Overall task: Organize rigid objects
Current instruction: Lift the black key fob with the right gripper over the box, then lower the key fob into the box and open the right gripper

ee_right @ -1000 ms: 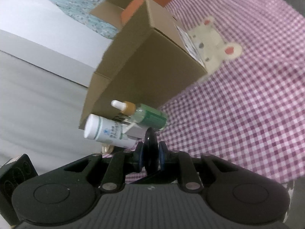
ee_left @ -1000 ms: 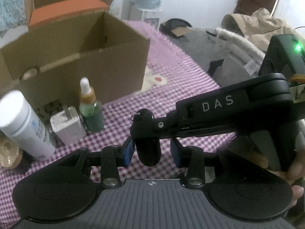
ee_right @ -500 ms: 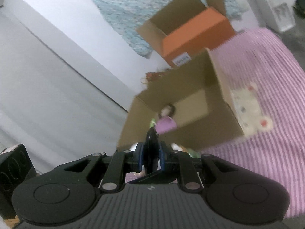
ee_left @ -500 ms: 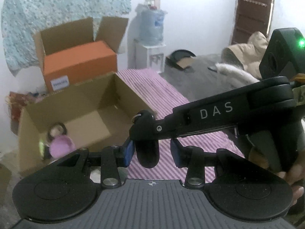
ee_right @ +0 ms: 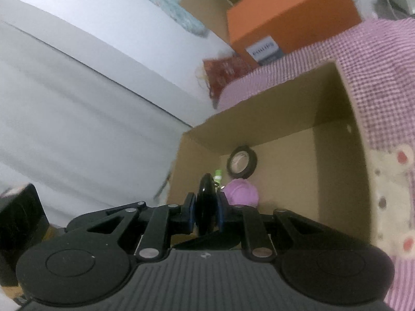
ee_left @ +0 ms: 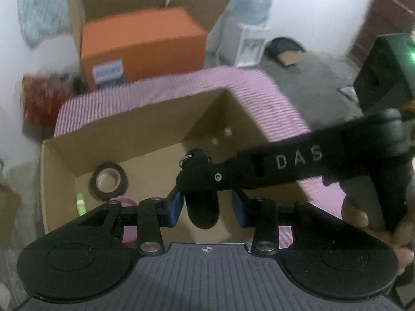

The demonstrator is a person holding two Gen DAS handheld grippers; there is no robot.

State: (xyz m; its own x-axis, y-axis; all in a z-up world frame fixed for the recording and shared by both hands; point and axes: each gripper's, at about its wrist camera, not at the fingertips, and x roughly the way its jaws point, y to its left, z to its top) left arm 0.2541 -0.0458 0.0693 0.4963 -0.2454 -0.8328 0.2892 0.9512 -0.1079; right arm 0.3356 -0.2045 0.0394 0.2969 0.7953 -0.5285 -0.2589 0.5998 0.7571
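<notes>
In the left wrist view, the left claw (ee_left: 206, 208) stands part open around the black key fob (ee_left: 202, 207), its pads apparently clear, above the cardboard box (ee_left: 145, 129). In the right wrist view, the right claw (ee_right: 205, 216) pinches the fob edge-on; lower it inside, beside the tape roll (ee_right: 242, 162), before releasing.

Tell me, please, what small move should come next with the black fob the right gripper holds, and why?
Probably lower it a little and let go. The right gripper is shut on the black fob, poised over the open cardboard box, where a tape roll and a purple thing already lie.
</notes>
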